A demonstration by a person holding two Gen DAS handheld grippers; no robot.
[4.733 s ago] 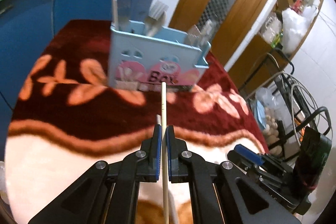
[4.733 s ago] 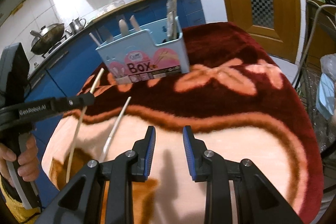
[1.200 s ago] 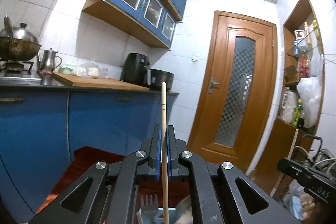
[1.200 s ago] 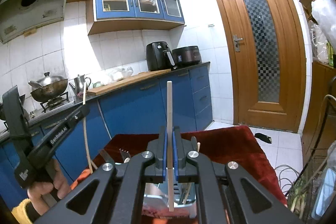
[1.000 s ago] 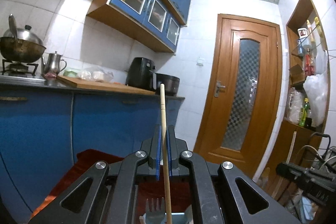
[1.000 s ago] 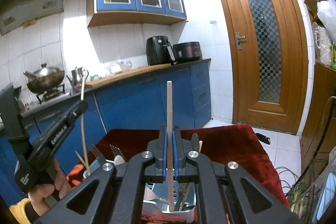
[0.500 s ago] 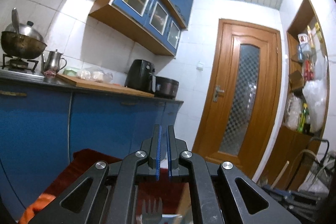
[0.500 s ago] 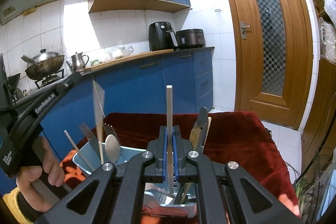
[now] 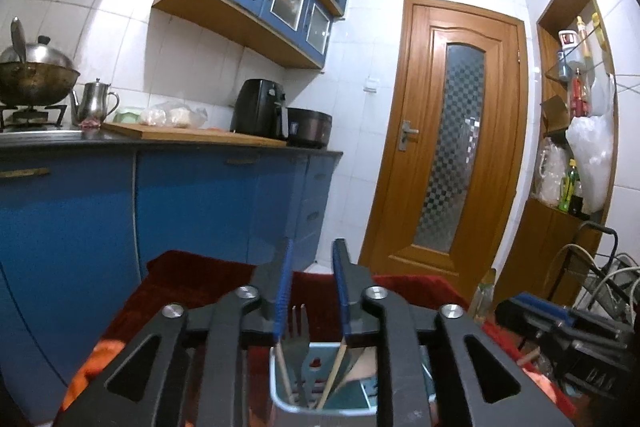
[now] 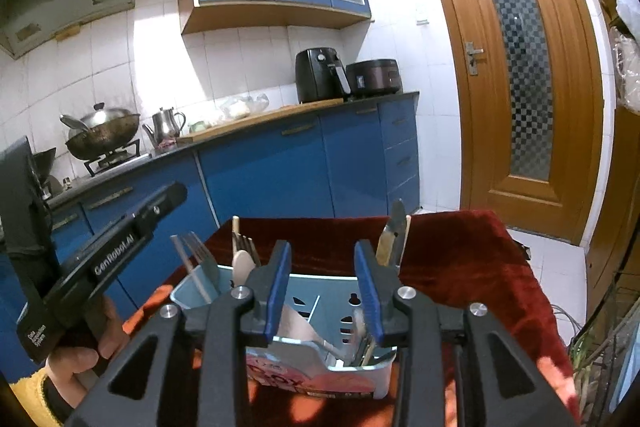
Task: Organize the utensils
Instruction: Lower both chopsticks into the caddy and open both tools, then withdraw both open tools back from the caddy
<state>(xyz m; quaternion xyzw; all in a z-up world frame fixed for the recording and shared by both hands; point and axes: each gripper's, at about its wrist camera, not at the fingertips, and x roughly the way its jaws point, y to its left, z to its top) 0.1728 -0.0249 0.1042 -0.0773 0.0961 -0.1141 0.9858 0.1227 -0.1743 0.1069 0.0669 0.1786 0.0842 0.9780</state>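
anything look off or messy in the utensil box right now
Nothing stands out. The utensil box stands upright on the red cloth, with forks, spoon and chopsticks leaning loosely inside, none spilled.

You are looking at a glossy pale-blue plastic utensil box (image 10: 320,303) sitting on plush, fuzzy red cloth (image 10: 460,259) at lower centre. Shiny metal forks (image 10: 200,251) and pale matt wooden sticks (image 9: 334,373) are standing inside; glossy varnished wood door (image 10: 516,67) is gleaming at right.
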